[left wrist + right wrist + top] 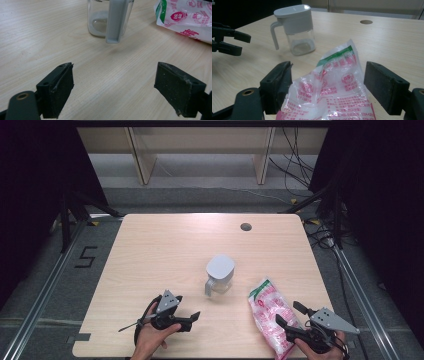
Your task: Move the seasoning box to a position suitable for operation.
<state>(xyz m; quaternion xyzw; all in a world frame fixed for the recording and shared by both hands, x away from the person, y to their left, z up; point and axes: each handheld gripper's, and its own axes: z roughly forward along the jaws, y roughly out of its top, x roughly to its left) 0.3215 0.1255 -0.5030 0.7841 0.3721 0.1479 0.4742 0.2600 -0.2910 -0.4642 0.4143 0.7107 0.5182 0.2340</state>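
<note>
A clear glass jar (220,275) with a grey lid and a grey handle stands upright at the table's middle; its handle (115,21) faces my left gripper. A white plastic bag with pink print (270,312) lies flat at the front right. My left gripper (192,319) is open near the front edge, left of the jar (110,17), with bare table between its jaws. My right gripper (290,317) is open, its jaws standing on either side of the bag's near end (332,87) without pinching it. From the right gripper view the jar (295,28) stands beyond the bag.
A round grey cable hole (245,226) sits near the table's far edge. The light wooden table (165,245) has bare surface across its left and far halves. Cables lie on the floor beyond the right edge (300,175).
</note>
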